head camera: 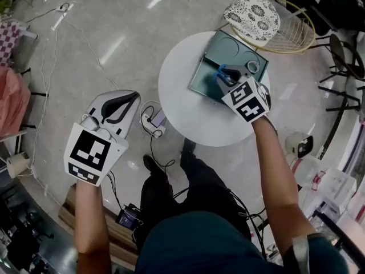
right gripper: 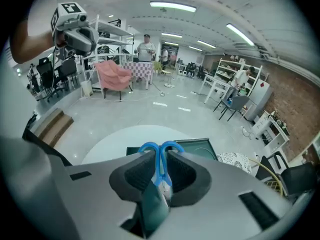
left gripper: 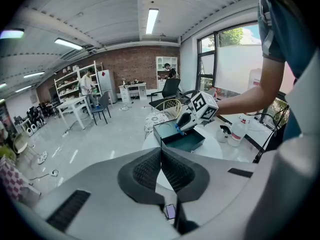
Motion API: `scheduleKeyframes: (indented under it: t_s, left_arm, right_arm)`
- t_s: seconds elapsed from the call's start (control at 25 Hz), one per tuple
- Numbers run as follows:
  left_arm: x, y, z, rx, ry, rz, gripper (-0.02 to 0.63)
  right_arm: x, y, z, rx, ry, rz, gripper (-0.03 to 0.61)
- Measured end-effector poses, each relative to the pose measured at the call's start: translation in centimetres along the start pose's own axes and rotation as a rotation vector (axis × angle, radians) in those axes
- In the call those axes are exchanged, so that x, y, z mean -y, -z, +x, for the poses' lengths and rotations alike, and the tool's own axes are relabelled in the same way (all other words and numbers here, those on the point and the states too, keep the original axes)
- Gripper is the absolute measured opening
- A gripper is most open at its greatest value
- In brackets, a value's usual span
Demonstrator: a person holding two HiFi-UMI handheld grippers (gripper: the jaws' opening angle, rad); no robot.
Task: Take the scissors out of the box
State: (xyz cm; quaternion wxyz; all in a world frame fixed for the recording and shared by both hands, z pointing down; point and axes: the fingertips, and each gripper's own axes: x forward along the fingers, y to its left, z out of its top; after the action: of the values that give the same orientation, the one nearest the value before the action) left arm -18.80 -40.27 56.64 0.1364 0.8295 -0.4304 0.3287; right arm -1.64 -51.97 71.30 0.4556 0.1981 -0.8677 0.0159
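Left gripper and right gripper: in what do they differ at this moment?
The left gripper has its jaws shut on nothing; the right gripper has them shut on the blue scissors. The left gripper hangs over the floor, beside the round table; the right gripper reaches over the green box on it. Both are closed.

Blue-handled scissors [right gripper: 159, 168], clamped in the right hand-held gripper [head camera: 230, 75], hang over the open dark-green box [head camera: 212, 59].

Of the scissors [right gripper: 160, 168], only the blue handle loops show. The blades sit hidden between the jaws of the right gripper [head camera: 229, 74], which also covers the near right corner of the box [head camera: 208, 73].
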Motion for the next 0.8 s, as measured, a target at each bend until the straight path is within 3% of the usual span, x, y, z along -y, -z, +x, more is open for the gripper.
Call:
scheduleKeyframes:
  t_s: [0.44, 0.8]
  left_arm:
    - [-1.1, -4.9, -6.0, 0.049, -0.017, 0.039, 0.018]
    - [-0.8, -12.1, -13.3, 0.131, -0.049, 0.104, 0.018]
  right_arm:
    - [2.2, -7.9, -12.4, 0.188, 0.117, 0.115, 0.092]
    - [2.8, -15.5, -26.6, 0.374, 0.212, 0.147, 0.092]
